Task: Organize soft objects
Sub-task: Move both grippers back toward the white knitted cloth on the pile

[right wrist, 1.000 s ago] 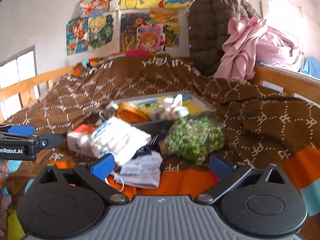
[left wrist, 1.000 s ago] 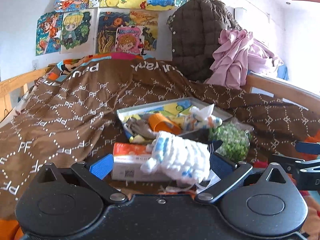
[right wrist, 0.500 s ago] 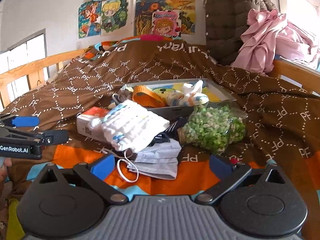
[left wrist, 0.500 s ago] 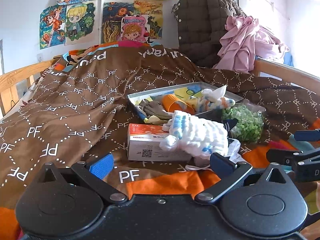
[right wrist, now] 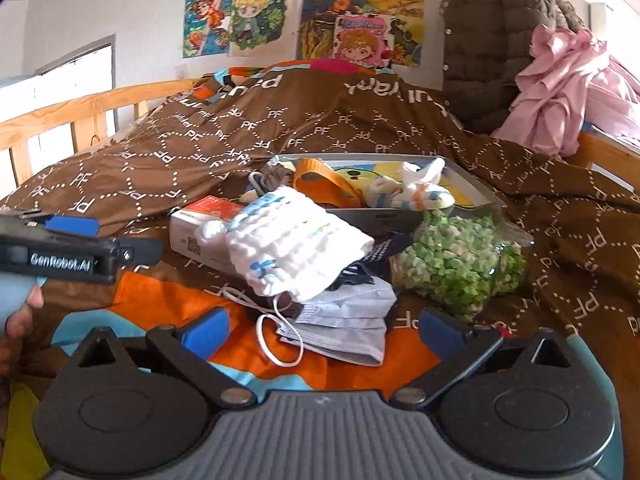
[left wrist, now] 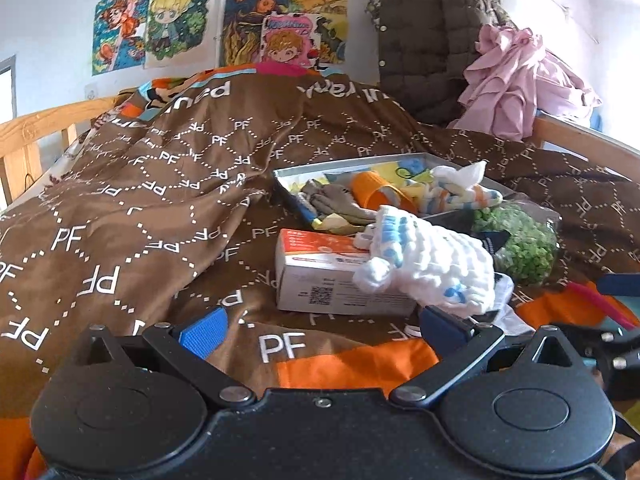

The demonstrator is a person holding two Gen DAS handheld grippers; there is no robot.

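Brown quilt bears white knitted cloth, long axis left-to-right.

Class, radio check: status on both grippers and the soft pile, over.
Left gripper open, right gripper open, both empty. White knit cloth draped over box, outside tray. Face masks nearest right gripper; pea bag alongside.

Bright daylight, soft shadows, fisheye-warped edges
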